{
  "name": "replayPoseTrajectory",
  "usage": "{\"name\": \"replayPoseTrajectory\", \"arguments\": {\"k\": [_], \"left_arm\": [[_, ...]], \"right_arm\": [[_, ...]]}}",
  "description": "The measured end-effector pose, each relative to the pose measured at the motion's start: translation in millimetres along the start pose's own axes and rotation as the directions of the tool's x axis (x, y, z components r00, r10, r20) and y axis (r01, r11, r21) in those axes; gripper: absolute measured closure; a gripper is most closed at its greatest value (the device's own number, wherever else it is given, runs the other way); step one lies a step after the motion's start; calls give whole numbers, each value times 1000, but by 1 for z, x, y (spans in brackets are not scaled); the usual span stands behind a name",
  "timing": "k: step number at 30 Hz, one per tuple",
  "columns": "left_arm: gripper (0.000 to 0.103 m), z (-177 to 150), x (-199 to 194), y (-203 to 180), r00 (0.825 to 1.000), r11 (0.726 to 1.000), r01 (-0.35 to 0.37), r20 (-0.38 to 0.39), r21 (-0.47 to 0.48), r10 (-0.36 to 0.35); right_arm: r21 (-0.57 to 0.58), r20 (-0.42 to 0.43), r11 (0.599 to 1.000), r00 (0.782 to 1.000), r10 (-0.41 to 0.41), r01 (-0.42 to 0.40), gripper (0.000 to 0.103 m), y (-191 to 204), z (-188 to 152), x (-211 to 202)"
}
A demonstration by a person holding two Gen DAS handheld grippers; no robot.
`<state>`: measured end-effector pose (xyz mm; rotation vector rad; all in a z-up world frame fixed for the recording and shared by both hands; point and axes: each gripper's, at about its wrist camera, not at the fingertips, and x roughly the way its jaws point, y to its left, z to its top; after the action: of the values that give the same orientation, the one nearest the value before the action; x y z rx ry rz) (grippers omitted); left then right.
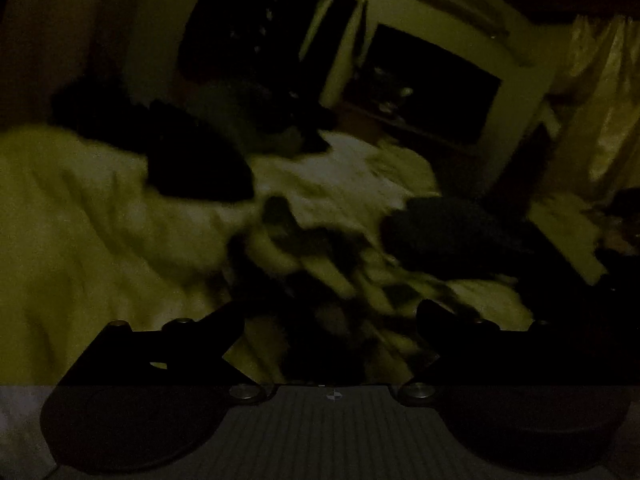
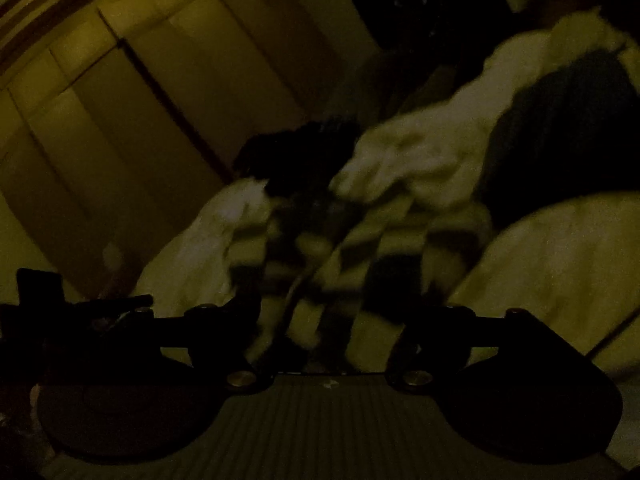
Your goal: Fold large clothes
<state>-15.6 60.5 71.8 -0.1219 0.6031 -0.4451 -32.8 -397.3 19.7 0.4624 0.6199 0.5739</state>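
Observation:
The room is very dim and both views are blurred. A checkered dark-and-light garment (image 1: 332,272) lies crumpled on a pale bed sheet (image 1: 80,220) straight ahead of my left gripper (image 1: 330,320), whose jaws stand wide apart with nothing between them. In the right wrist view the same checkered garment (image 2: 340,252) lies just ahead of my right gripper (image 2: 328,312), also wide open, with cloth showing between the fingers but not clamped. A dark garment (image 1: 200,160) lies further back on the bed.
Another dark cloth (image 1: 448,224) lies on the right of the bed. A dark window with curtain (image 1: 272,32) and a shelf (image 1: 432,80) are behind. A wardrobe with pale panels (image 2: 140,100) fills the left of the right wrist view. A dark pillow-like shape (image 2: 560,132) lies at right.

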Motion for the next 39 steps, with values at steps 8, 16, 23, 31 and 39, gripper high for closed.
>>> {"name": "replayPoseTrajectory", "arguments": {"k": [8, 16, 23, 31, 39], "left_arm": [[0, 4, 99, -39, 993, 970, -66, -76, 236, 86], [0, -15, 185, -82, 949, 763, -268, 23, 588, 315], [0, -16, 197, -46, 965, 902, -230, -36, 365, 260], [28, 19, 114, -17, 978, 961, -208, 75, 182, 197], [27, 29, 50, 41, 902, 914, -407, 167, 11, 399]], "right_arm": [[-434, -26, 892, 988, -152, 125, 23, 37, -22, 80], [-724, -49, 676, 967, -249, 138, 33, 57, -55, 163], [-704, -12, 685, 962, -273, 186, 91, 46, -64, 168], [-403, 169, 895, 977, -131, 190, 95, 30, -23, 102], [-125, 399, 941, 884, -243, 315, 95, -4, 6, 14]]}}
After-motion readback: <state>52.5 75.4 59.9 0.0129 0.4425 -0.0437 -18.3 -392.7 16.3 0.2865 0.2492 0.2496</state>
